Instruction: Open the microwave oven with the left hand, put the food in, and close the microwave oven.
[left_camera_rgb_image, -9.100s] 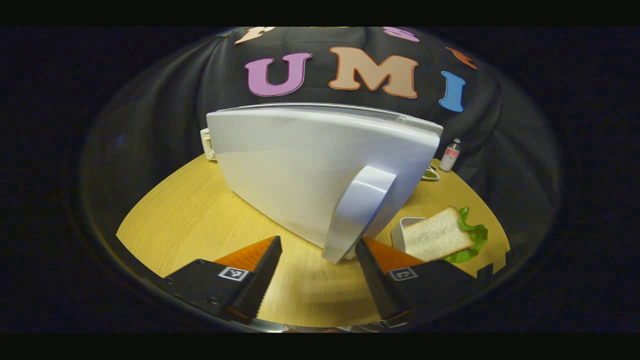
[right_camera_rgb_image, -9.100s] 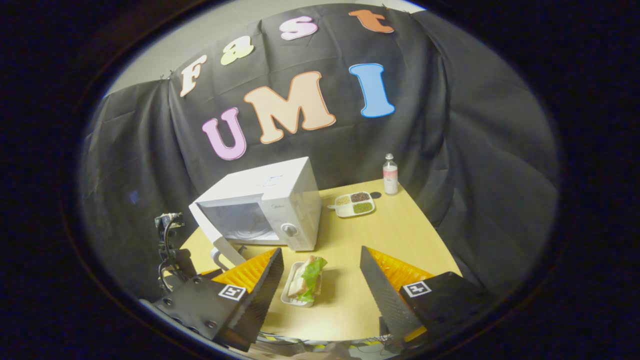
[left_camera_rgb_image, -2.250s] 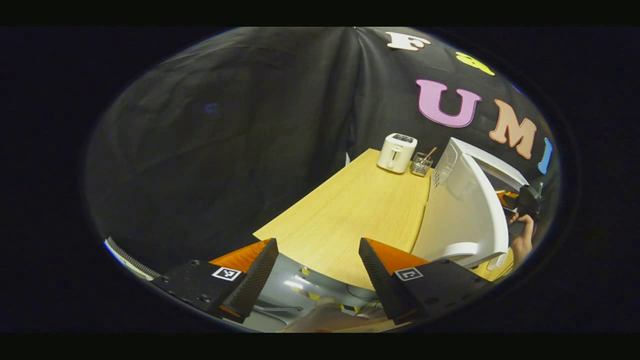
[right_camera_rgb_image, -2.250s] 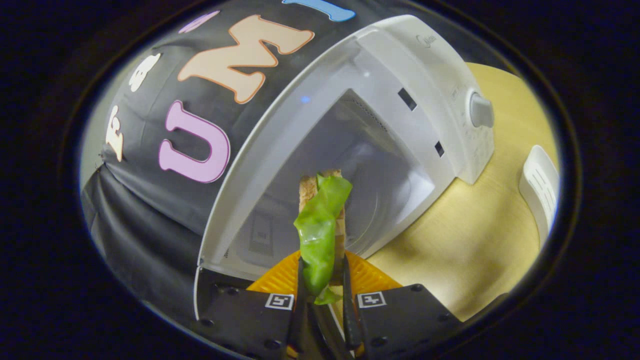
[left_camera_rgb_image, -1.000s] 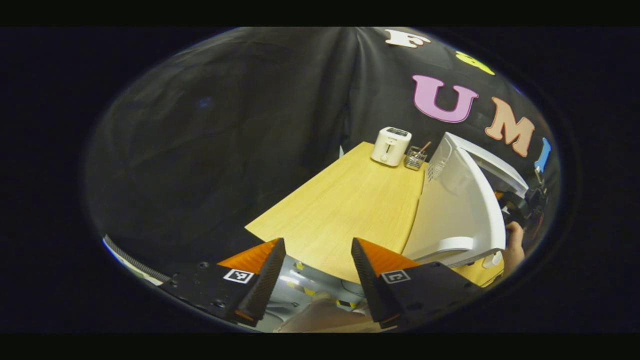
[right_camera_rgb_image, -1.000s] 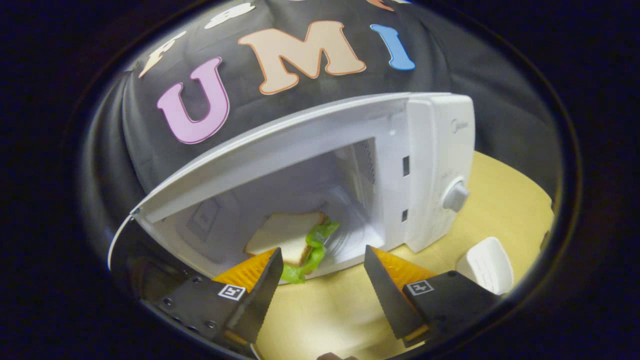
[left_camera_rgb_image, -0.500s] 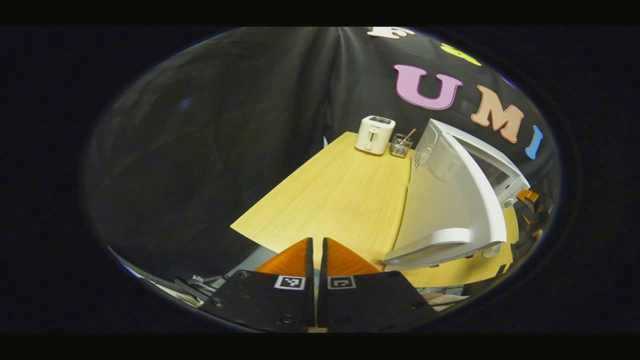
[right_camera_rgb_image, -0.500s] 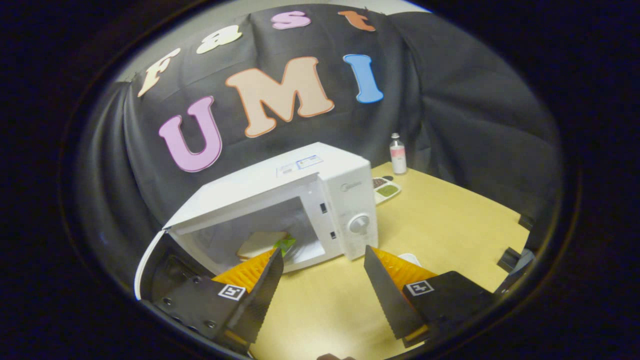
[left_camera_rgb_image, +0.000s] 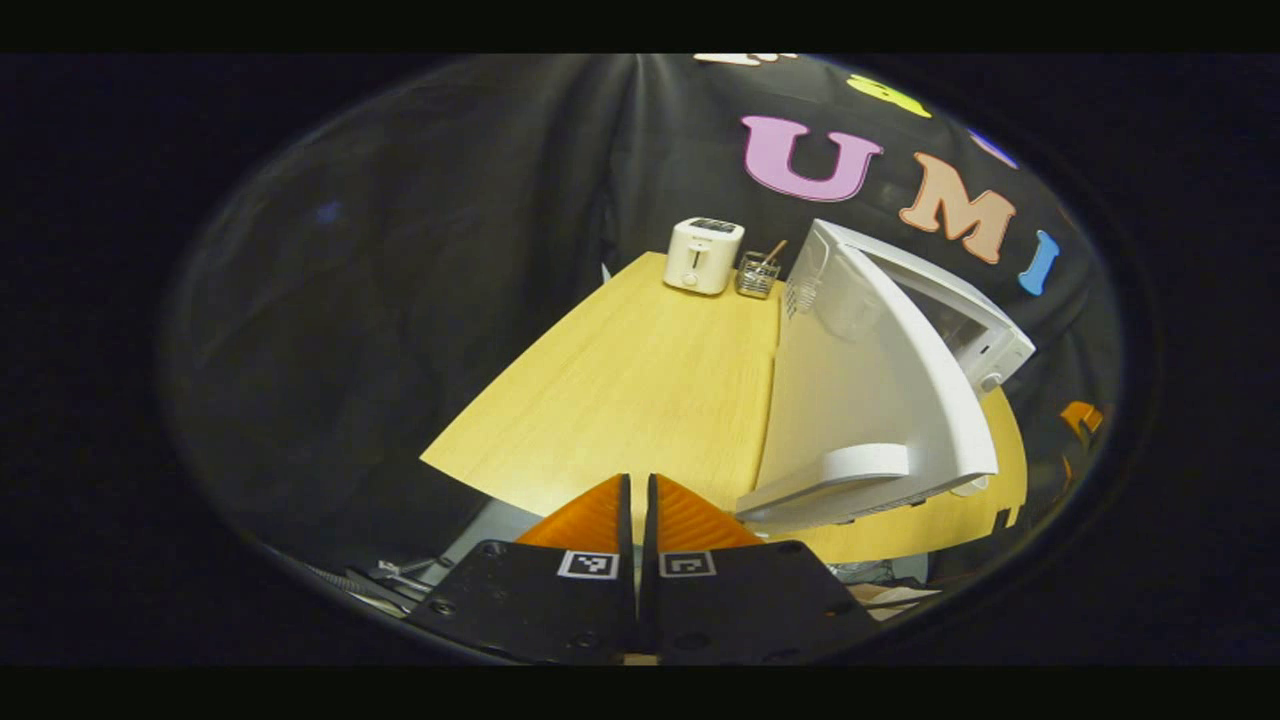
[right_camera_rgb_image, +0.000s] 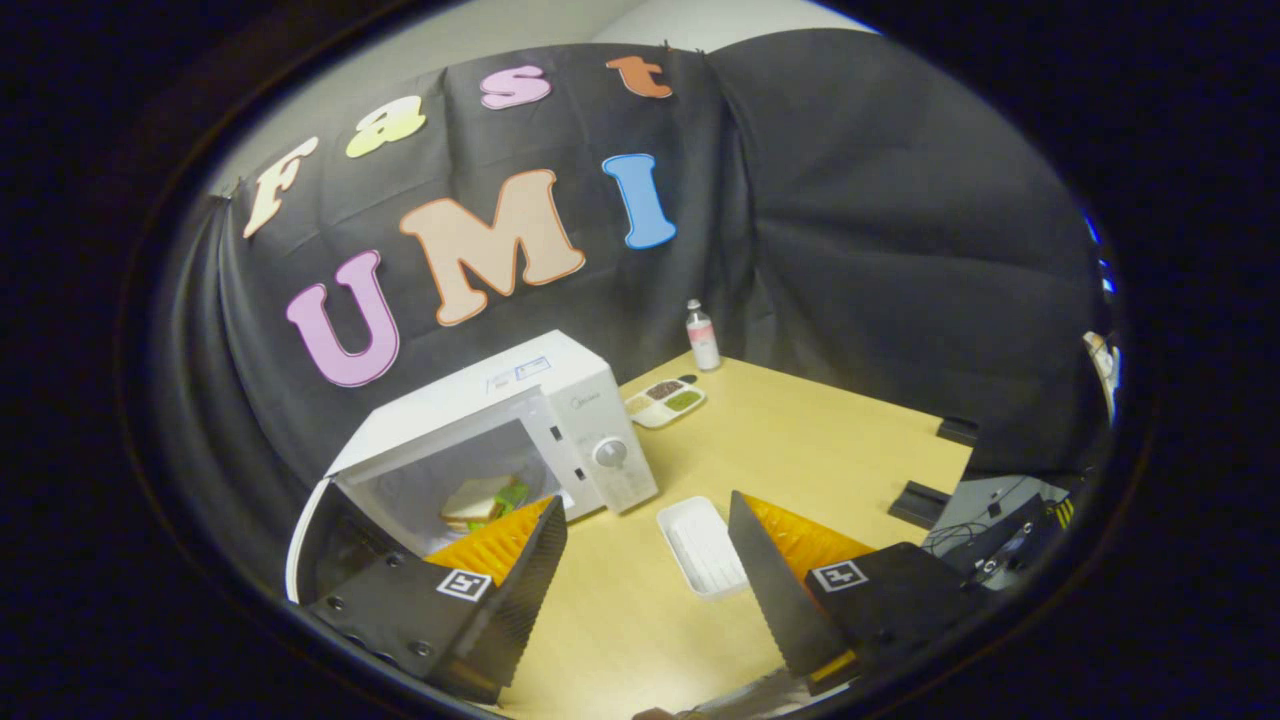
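Inside the white box-shaped microwave oven (right_camera_rgb_image: 520, 420) lies the food, a sandwich of white bread with green lettuce (right_camera_rgb_image: 478, 500), flat on the oven floor. The oven's white door with its curved handle (left_camera_rgb_image: 880, 400) hangs wide open, swung out to the oven's left side over the yellow wooden table (left_camera_rgb_image: 640, 380). So the putting-in looks done, and the step in hand is closing the door.

The left gripper (left_camera_rgb_image: 636, 500) sits low at the near edge of the table, just beside the door's outer face, with its orange fingers pressed together and nothing between them. It points along the table, with the handle off to its right. I think the next move is to swing it to the right, onto the outer face of the door, and push until the door shuts.

The right gripper (right_camera_rgb_image: 640, 540) is high above the table, well apart from the oven, tilted down, fingers spread wide and holding nothing. An empty white plastic tray (right_camera_rgb_image: 700, 545) lies on the table below it.
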